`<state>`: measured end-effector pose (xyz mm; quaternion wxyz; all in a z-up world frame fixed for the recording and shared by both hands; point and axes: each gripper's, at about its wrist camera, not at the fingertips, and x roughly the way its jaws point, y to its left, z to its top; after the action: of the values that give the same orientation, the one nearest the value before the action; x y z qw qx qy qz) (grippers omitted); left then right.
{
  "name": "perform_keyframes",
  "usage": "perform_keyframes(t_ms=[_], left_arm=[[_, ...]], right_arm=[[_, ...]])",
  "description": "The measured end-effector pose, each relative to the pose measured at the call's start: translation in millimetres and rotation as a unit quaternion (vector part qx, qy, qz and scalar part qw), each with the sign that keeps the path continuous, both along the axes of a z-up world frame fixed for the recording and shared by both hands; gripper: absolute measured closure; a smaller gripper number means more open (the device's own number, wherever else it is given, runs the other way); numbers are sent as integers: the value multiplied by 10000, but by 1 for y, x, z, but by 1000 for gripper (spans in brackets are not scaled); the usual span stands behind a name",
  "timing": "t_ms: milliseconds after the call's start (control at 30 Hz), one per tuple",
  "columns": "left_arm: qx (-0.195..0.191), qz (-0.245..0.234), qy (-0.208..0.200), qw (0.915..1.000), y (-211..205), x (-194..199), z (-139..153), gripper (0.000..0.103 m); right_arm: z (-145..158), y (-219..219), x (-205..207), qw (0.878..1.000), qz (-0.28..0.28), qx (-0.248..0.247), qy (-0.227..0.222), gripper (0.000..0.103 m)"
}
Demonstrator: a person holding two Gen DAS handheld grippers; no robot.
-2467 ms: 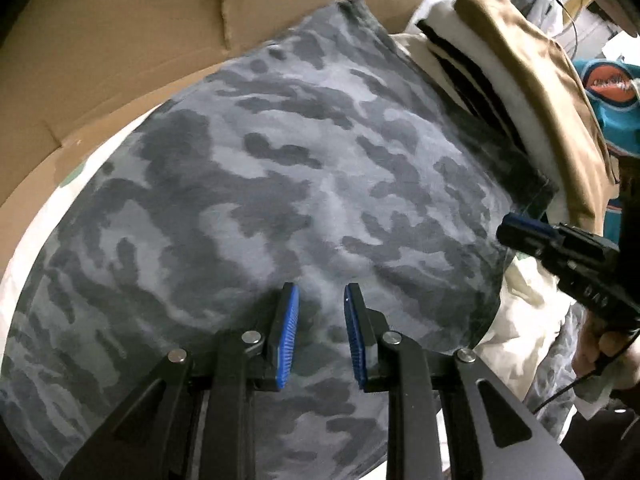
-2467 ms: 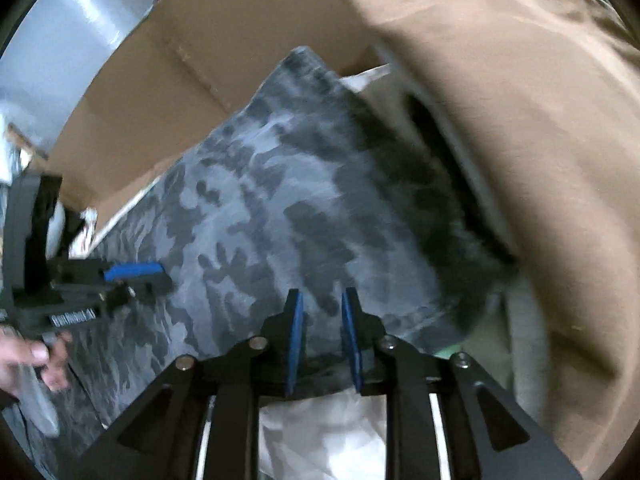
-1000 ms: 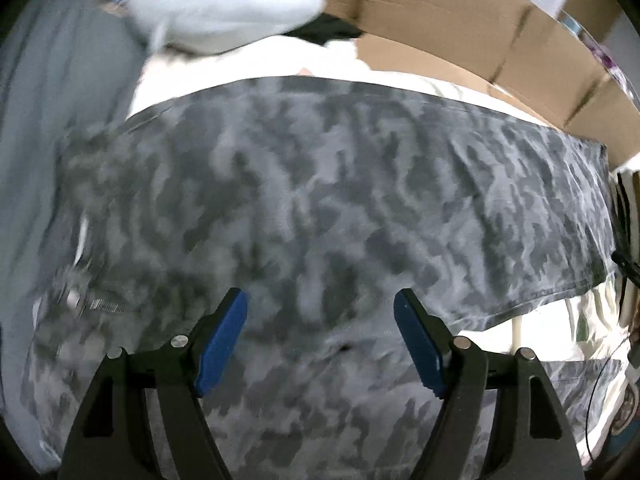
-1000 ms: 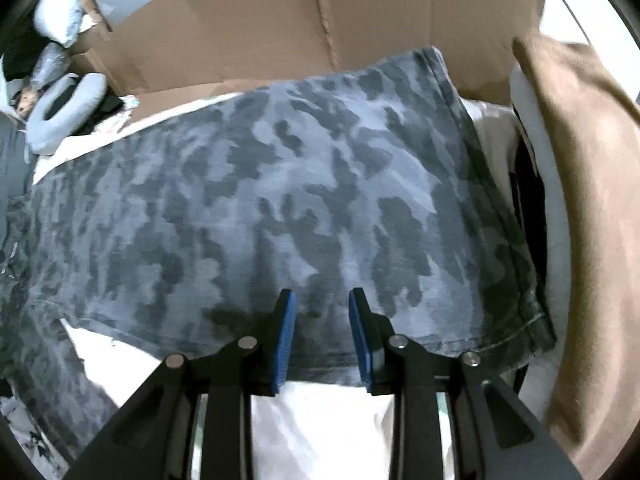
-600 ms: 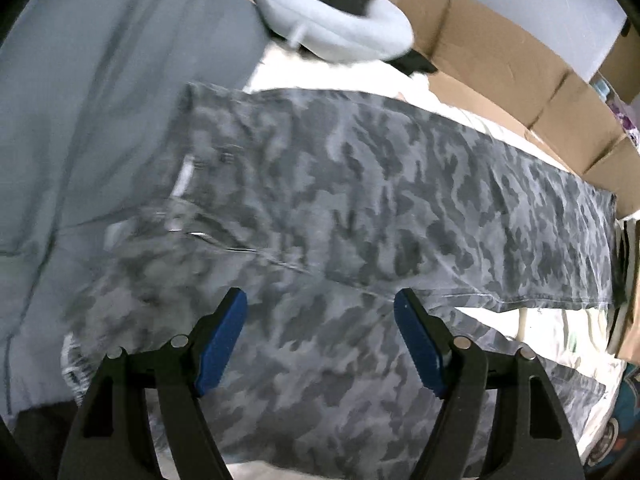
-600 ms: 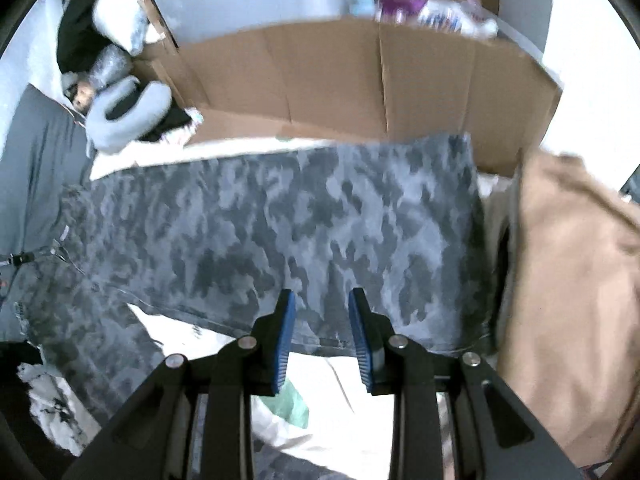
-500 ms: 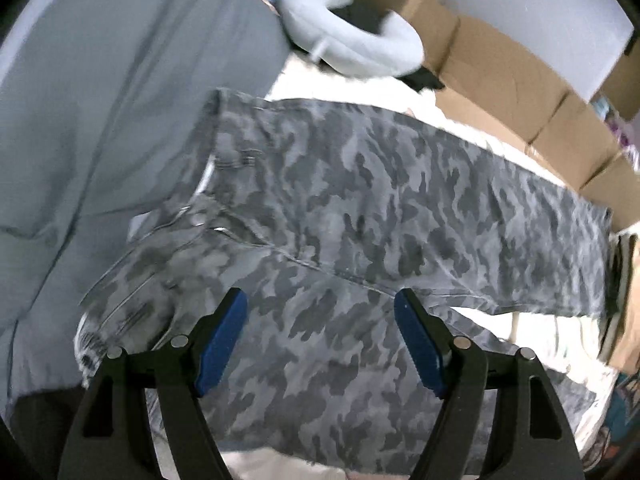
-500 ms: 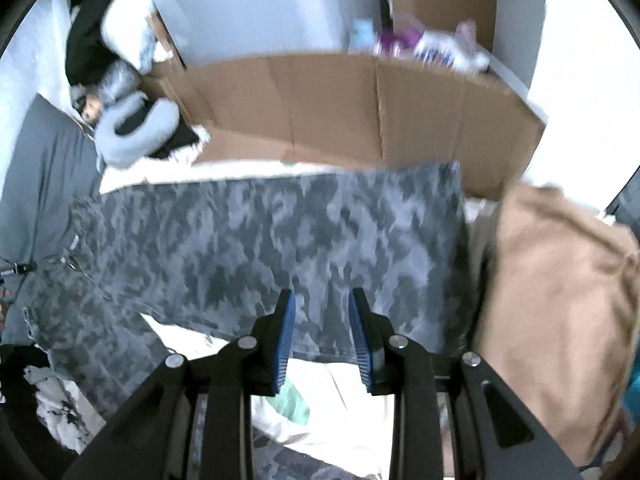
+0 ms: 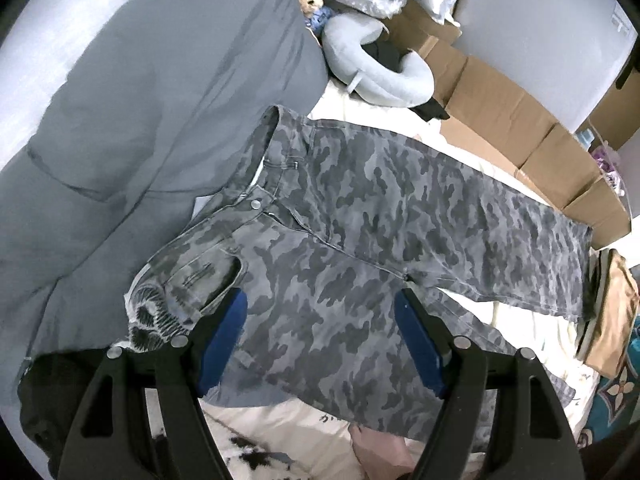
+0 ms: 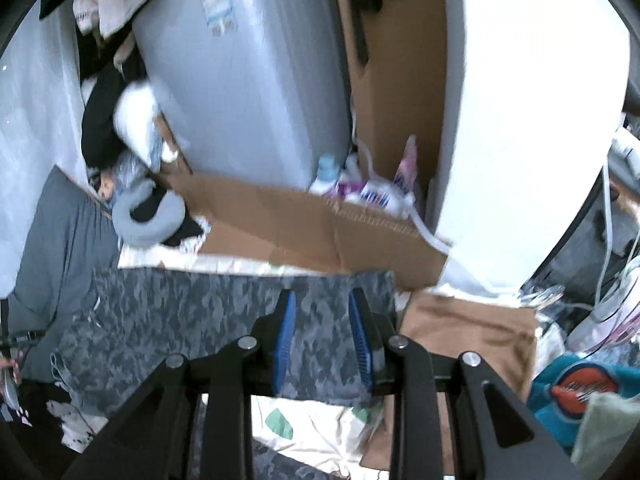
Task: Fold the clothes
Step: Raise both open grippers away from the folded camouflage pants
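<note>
**Camo trousers spread flat, both grippers raised above them**

The camouflage trousers [image 9: 360, 240] lie opened out on a pale sheet [image 9: 280, 420], waistband to the left against a grey duvet [image 9: 140, 120], legs running right. The far leg's hem ends just beside a folded tan garment [image 9: 612, 320]. A strip of bare sheet shows between the two legs toward the hems. Along the far edge stands a cardboard wall [image 9: 520, 120], with a grey neck pillow [image 9: 380, 76] at its left end. Open room is mainly on the near side, where the sheet is uncovered.

The left gripper [image 9: 320, 332] hangs high over the near leg, pointing steeply down, its blue fingers [image 9: 224, 328] spread wide with nothing between them.

The right gripper [image 10: 322, 336] looks more shallowly across the far leg's hem [image 10: 360, 284] toward the cardboard and a grey appliance [image 10: 248, 80]; its jaws stand narrowly apart and hold nothing. That view is blurred.
</note>
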<state>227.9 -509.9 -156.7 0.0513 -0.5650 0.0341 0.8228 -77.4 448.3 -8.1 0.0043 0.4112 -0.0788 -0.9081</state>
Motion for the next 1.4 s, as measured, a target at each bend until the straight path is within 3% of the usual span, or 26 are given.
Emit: perform_keyframes(t_ms=[267,600,767,1100,1400], left_arm=[[139,106,82,9998,-8,29,20,26],[302,90,183,9993,-23,63,36,26],[241,263,149,9993,-35,81,44,26],[51,556,220,9982,-47,124,70,26],[189,717,58,9972,-43,143,54,26]], right_arm=[[54,28,24,9998,41,194,-7,76],[53,65,114,9995,-270,64,-177,69],[33,81,169,9988,-389,-146,-274,68],[-43,101,251,9953,-365,-562,-692,64],[-98,98,297,9910,-472,-719,-1024,64]])
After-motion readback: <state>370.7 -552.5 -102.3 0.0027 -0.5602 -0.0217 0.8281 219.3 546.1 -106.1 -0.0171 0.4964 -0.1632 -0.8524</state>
